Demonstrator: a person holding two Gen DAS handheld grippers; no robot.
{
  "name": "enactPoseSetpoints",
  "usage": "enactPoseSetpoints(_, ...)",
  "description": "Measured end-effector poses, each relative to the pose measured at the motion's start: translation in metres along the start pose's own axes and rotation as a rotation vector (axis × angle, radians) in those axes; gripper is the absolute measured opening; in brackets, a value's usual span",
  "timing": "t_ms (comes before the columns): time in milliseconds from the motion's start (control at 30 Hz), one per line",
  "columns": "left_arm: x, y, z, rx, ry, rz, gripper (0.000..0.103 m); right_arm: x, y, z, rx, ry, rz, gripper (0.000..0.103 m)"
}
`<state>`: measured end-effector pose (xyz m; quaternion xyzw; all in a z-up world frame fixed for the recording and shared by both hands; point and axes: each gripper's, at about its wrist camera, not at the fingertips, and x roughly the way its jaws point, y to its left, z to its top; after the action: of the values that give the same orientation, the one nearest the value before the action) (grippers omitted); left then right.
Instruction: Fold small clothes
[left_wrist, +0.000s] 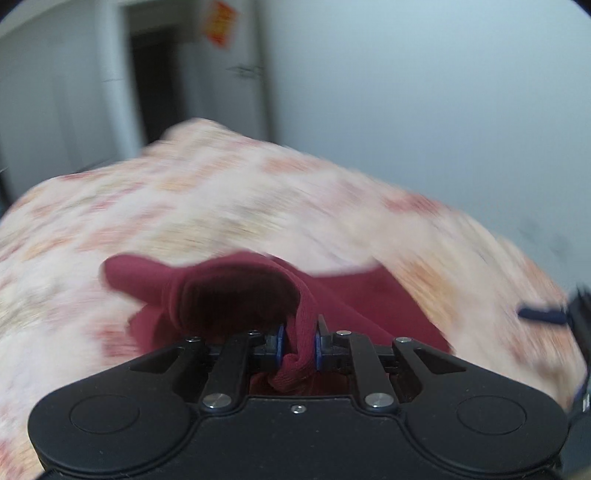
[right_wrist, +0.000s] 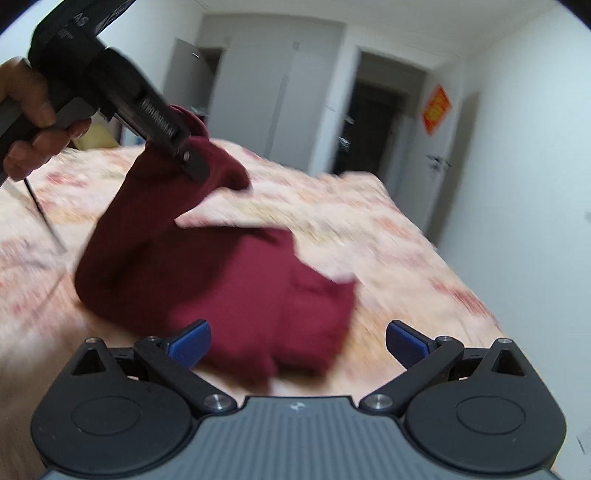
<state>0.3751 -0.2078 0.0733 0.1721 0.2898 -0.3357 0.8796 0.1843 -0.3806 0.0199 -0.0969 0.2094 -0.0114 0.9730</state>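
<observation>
Where left gripper (left_wrist: 297, 345) bunches it, ribbed maroon garment (right_wrist: 207, 280), floral bedspread (right_wrist: 388, 236)

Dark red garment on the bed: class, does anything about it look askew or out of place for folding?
Yes. The dark red garment is not flat: the left gripper pinches a bunched corner and lifts it off the floral bedspread, leaving the rest crumpled. The right gripper is open, holding nothing.

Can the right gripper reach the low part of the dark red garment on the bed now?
Probably yes. The right gripper is open, and the dark red garment lies just ahead of its fingers on the bedspread, nothing between. The left gripper holds only its raised end.
</observation>
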Motion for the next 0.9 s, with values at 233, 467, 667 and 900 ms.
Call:
enactPoseSetpoints(233, 0.011, -0.018, -0.040, -0.106, 0.066, -0.120, 0.058, -0.014, -0.027, -0.034, 0.078, 0.096, -0.080, 0.103)
enactPoseSetpoints(467, -0.044, 0.019, -0.073, -0.302, -0.037, -0.166, 0.097, -0.012, -0.041, -0.026, 0.191, 0.051, -0.037, 0.103)
enactPoseSetpoints(667, -0.084, 0.073, -0.090, -0.590, -0.072, 0.023, 0.102, 0.023, -0.058, 0.022, 0.443, -0.030, 0.175, 0.103)
enactPoseSetpoints(900, -0.115, 0.128, -0.092, -0.714, -0.004, 0.251, 0.102, 0.096, -0.057, 0.063, 0.627, 0.095, 0.277, 0.103)
